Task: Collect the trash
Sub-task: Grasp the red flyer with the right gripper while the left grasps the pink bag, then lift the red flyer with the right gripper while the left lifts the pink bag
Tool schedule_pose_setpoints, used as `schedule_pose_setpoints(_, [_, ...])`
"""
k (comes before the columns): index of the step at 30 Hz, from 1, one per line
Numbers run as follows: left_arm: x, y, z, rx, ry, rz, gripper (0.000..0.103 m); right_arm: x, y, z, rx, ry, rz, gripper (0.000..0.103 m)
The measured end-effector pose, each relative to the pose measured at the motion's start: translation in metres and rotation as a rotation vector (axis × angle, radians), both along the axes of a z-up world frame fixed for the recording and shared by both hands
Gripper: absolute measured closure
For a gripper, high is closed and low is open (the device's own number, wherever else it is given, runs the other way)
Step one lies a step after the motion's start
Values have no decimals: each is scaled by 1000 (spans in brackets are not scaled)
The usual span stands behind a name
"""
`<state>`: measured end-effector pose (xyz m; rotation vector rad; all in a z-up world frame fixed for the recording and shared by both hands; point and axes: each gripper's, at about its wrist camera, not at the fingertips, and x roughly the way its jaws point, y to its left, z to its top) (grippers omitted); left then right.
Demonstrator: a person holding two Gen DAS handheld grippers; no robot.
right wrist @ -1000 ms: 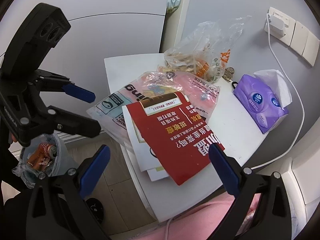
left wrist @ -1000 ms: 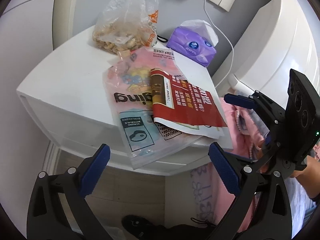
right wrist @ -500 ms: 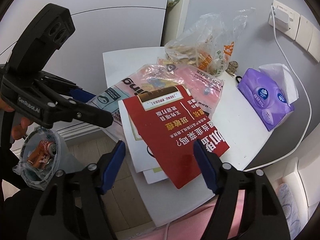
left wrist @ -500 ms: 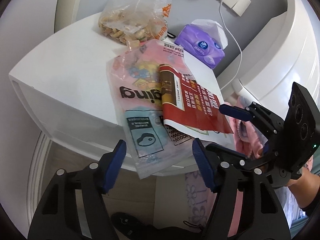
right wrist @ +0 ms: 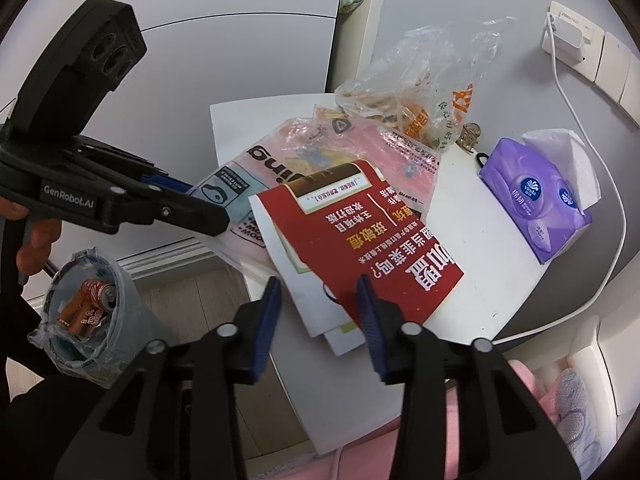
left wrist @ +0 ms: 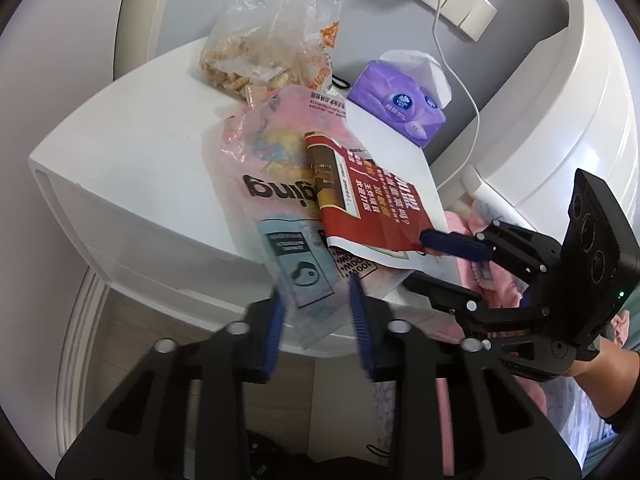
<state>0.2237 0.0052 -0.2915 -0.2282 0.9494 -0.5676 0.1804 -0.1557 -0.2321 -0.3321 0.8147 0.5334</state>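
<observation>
Closing left gripper [left wrist: 314, 300]: jaws narrow and drawing together, angled down at the near edge of the white table [left wrist: 120, 152]. The overhanging corner of the pink plastic bag [left wrist: 256, 184] hangs between the blue pads, which do not yet press it.
Right gripper [right wrist: 318, 300]: jaws also closing, still a little apart. The near corner of the red leaflet [right wrist: 360, 240] and the white sheets [right wrist: 312, 308] under it lie between the pads. In the left wrist view its upper finger sits over the leaflet's corner and the lower finger below the table edge; a firm pinch cannot be made out.
Pink bag, lie: flat on the tabletop, long axis running from the clear snack bag [left wrist: 264, 52] at the back to the near edge, black lettering upside down to the left camera.
Red leaflet, lie: on top of the pink bag and the white sheets, long axis slanting from far left to near right in the right wrist view, brown band at the far end.
Surroundings: purple tissue pack [right wrist: 532, 208] at the table's right; lined bin [right wrist: 124, 284] holding cans on the floor, left.
</observation>
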Motion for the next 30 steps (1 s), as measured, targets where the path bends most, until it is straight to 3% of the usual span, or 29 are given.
schedule_pose_setpoints(3, [0,-1,4,4,-13,5,94,0,1,2,7,-2,1,78])
schedule_pose_setpoints(11, [-4,-2,15,20,-52,22,103,-1,1,7,35,-3,-10,97])
schedule_pose_setpoints(30, [-23,4,50,14,-134,58,103,-12,-5,36,155,-3,-67,100])
